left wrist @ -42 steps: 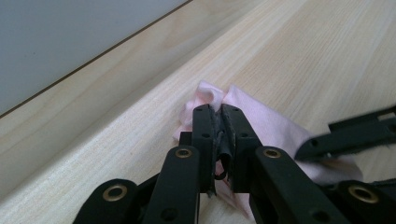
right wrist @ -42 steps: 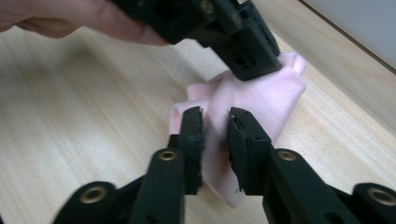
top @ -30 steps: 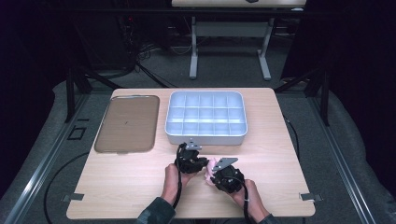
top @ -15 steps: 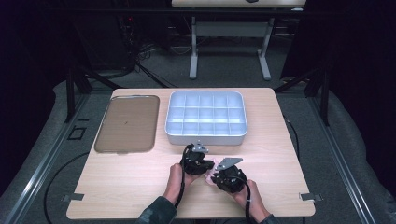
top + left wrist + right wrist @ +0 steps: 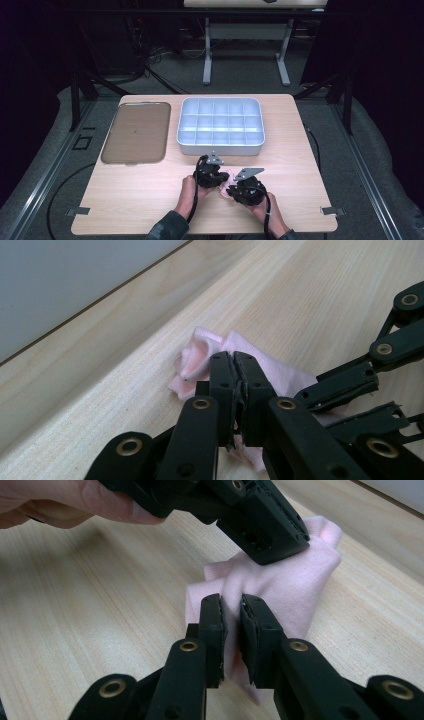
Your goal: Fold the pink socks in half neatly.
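Between the jaws of the left gripper (image 5: 234,360) sits a fold of the pink cloth (image 5: 200,352); the jaws have just been closing and now stand pressed together on it, tips nearly meeting. Right gripper (image 5: 231,605) also clamped on the same cloth (image 5: 280,580), a ridge of fabric pinched between its two pads. In the right gripper view the left gripper (image 5: 270,540) comes down on the far end of the cloth from above, with a hand (image 5: 60,502) behind it.

Cloth bunched and crumpled, lying on the wooden table (image 5: 150,200), stretched only a little between the two grips. From the high view it shows as a small pink patch (image 5: 226,181) between the left gripper (image 5: 212,176) and right gripper (image 5: 245,189), just on the person's side of the grey compartment tray (image 5: 220,145). That tray stands near, not touching the cloth. Left of the tray, beside it, lies a flat brown tray (image 5: 135,131), well apart from the cloth.
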Demonstrator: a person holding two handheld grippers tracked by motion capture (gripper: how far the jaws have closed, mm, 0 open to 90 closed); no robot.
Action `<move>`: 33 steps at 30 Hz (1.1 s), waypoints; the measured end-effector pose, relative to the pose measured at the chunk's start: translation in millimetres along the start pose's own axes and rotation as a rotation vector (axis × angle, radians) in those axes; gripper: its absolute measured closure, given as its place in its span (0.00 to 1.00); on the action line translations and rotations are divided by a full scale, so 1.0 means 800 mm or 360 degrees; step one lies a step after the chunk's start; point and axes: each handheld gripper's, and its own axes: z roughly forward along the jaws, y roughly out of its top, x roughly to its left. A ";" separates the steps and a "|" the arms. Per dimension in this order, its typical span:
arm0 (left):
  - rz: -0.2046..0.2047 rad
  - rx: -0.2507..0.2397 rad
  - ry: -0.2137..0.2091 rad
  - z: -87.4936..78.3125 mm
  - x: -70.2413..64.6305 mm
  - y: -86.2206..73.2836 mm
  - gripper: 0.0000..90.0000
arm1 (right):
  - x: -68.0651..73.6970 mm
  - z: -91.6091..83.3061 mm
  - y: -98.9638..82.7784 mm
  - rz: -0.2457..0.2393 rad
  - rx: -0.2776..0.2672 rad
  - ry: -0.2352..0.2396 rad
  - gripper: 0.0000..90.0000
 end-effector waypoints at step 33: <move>-0.0057 -0.0063 0.0022 0.000 -0.001 -0.008 0.98 | -0.043 -0.041 0.007 0.0262 -0.0002 0.0074 0.61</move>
